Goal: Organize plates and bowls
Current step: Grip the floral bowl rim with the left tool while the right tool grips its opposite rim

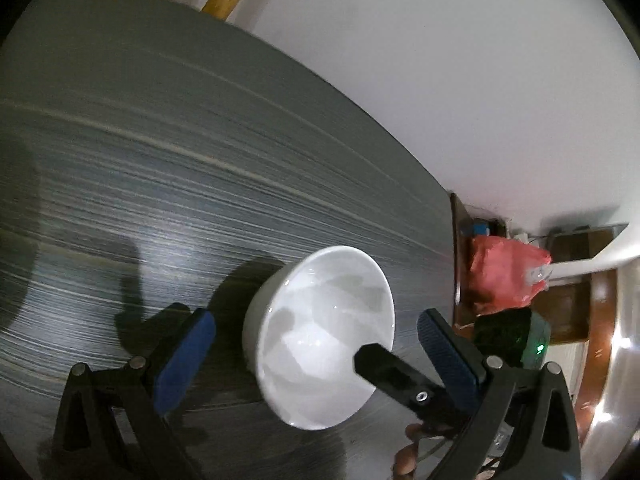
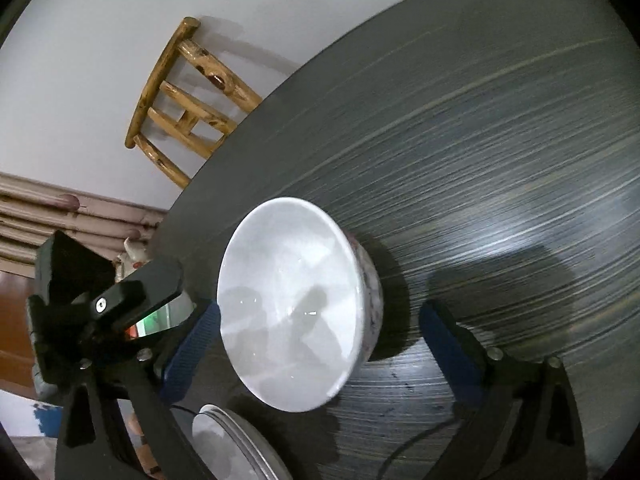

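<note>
In the left wrist view a white bowl (image 1: 320,336) stands on the dark grey table (image 1: 160,160), close to its right edge. My left gripper (image 1: 316,316) is open around it, with a gap at each blue pad. A black part of the other gripper (image 1: 388,372) crosses the bowl's near rim. In the right wrist view a white bowl (image 2: 296,312) with a faint pattern on its outer wall sits between the pads of my right gripper (image 2: 320,310). The right pad (image 2: 440,332) is clear of it. I cannot tell whether both views show one bowl. Stacked plates (image 2: 236,444) lie below.
A wooden chair (image 2: 188,100) stands at the wall beyond the table's far edge. A red bag (image 1: 504,276) and dark furniture lie off the table's right edge. A thin cable (image 2: 420,440) runs over the table near the right finger. A hand's fingers (image 1: 408,456) show at the bottom.
</note>
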Tool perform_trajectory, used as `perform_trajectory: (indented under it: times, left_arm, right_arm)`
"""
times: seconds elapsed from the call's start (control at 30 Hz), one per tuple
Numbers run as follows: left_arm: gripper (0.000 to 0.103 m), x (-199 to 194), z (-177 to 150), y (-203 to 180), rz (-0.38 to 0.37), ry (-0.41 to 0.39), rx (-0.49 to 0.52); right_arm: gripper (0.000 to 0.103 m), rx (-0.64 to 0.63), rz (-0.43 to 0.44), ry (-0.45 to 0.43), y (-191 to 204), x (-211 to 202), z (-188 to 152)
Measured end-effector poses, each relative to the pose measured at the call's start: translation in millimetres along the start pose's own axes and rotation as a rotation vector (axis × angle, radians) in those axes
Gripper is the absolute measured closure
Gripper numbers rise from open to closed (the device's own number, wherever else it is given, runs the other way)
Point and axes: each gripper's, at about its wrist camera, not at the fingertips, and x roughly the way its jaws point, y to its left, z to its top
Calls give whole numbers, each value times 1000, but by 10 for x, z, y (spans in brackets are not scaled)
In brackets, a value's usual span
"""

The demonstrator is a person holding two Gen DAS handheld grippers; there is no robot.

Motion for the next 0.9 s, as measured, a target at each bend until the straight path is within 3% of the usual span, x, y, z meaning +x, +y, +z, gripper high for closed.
perform_trajectory:
  times: [0.27,0.53,0.9]
  left_arm:
    - [0,177,16,25,-70,37,-36]
    - [0,263,52,-59,-57,47,-32]
    - [0,250,-24,-237,-48,43,8]
  right_arm:
    - [8,-47,18,22,55,112,-22]
    - [12,-31,48,29,58,155,-11]
    - [12,-52,15,20,114,142,-15]
